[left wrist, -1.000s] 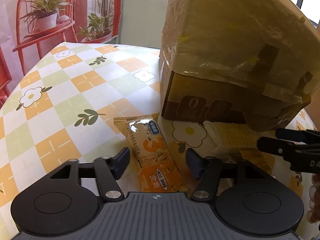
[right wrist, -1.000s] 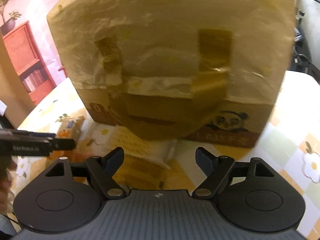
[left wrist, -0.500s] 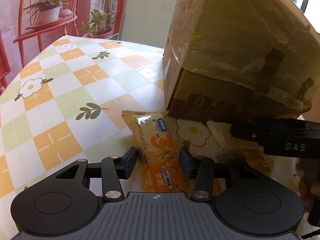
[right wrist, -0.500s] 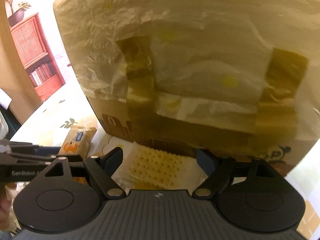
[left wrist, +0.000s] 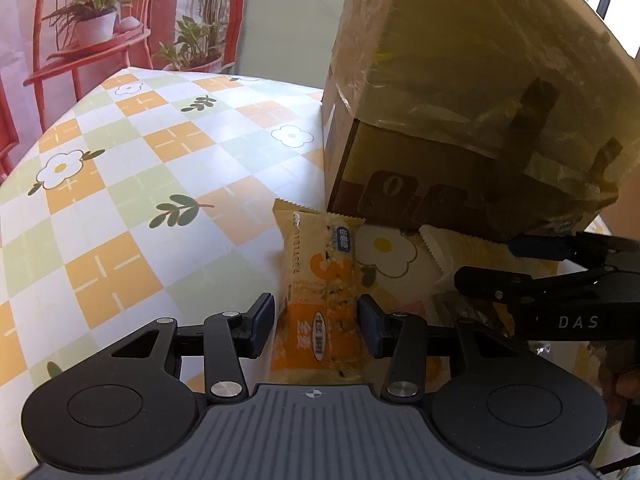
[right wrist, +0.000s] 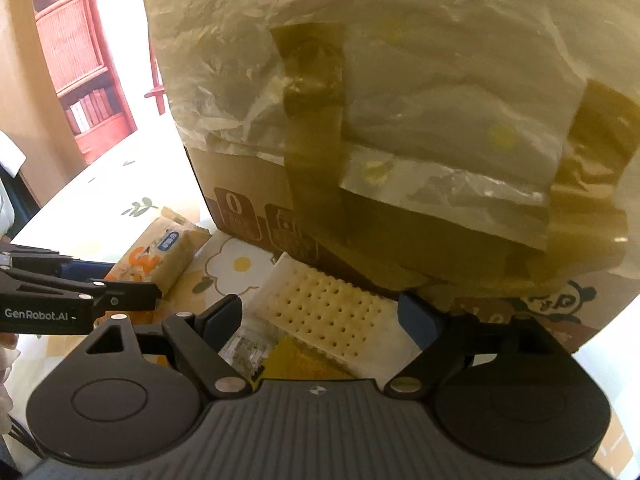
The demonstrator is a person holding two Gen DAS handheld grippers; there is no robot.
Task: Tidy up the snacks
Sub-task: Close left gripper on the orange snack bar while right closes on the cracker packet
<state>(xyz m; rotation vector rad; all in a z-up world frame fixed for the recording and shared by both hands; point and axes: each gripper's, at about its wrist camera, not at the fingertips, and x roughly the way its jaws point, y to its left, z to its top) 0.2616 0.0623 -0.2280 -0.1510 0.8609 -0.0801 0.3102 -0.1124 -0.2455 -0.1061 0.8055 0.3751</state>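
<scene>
One table (left wrist: 120,184), covered in a smooth oilcloth checked orange, green and white, printed with daisies and leaf sprigs.

One cardboard box (right wrist: 256,184), brown, upright on the table, its upper part wrapped in crinkled translucent plastic film held by two dark tape strips.

Two grippers, black, each two-fingered. Left gripper (left wrist: 317,322): fingers either side of the snack bar, the right pad at the wrapper's edge; whether they press it cannot be told. Right gripper (right wrist: 320,316): jaws opening, wide apart, the cracker pack between them, pads clear of it.

One cracker pack (right wrist: 332,312), pale, flat, rectangular, dotted with holes, serrated end, lying against the box's foot.

One snack bar (left wrist: 320,280), orange-and-cream glossy wrapper, oblong, lying flat just left of the cracker pack, its far end touching the box corner.
</scene>
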